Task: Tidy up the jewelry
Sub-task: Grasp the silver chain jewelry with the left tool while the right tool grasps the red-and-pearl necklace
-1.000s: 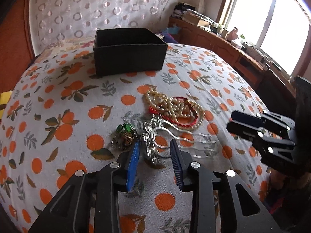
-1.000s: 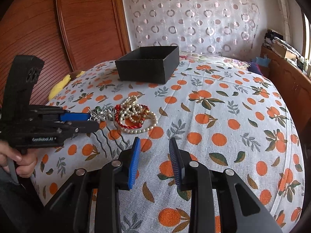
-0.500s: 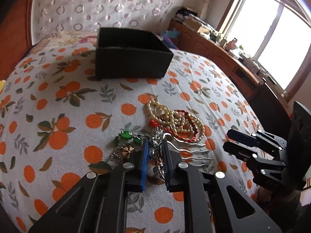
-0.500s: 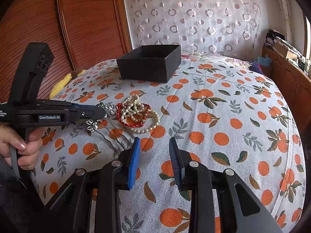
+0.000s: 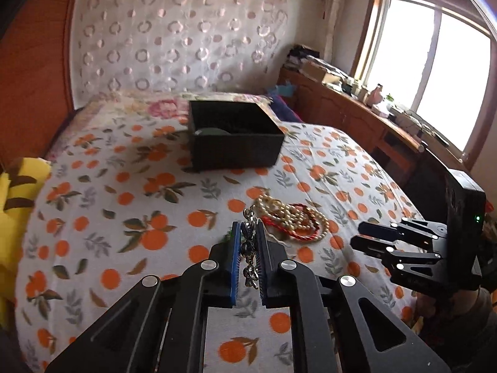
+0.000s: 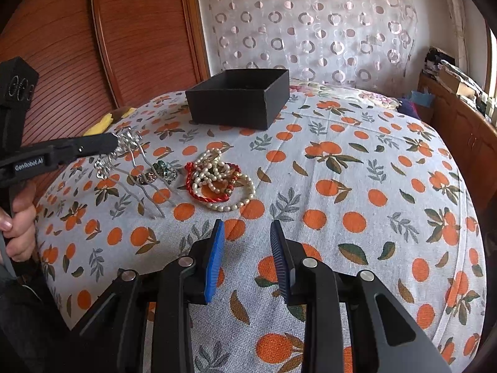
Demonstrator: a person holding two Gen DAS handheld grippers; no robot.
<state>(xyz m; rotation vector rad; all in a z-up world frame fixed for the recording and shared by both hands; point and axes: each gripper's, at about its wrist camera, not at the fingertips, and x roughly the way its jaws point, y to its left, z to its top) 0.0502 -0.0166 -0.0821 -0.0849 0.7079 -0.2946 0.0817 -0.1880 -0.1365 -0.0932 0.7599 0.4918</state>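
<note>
My left gripper (image 5: pixel 248 233) is shut on a silver hair comb (image 5: pixel 249 248) and holds it lifted above the bed; in the right wrist view the comb (image 6: pixel 130 158) hangs from it with its prongs pointing down. A pearl necklace tangled with a red cord bracelet (image 6: pixel 219 180) lies on the orange-print bedspread (image 6: pixel 341 161). A green-stone brooch (image 6: pixel 158 171) lies left of it. An open black box (image 5: pixel 233 136) stands farther back, something dark and round inside. My right gripper (image 6: pixel 247 242) is open and empty, low over the bedspread, short of the pearls.
A yellow cloth (image 5: pixel 18 186) lies at the bed's left edge. A wooden wall panel (image 6: pixel 93 46) stands on the left, a wooden dresser (image 5: pixel 357 118) with clutter under the window on the right. A patterned curtain (image 6: pixel 310 25) hangs behind the bed.
My left gripper closed on the silver hair comb and lifted it off the bedspread, tilting up toward the box. The right gripper stayed almost still.
</note>
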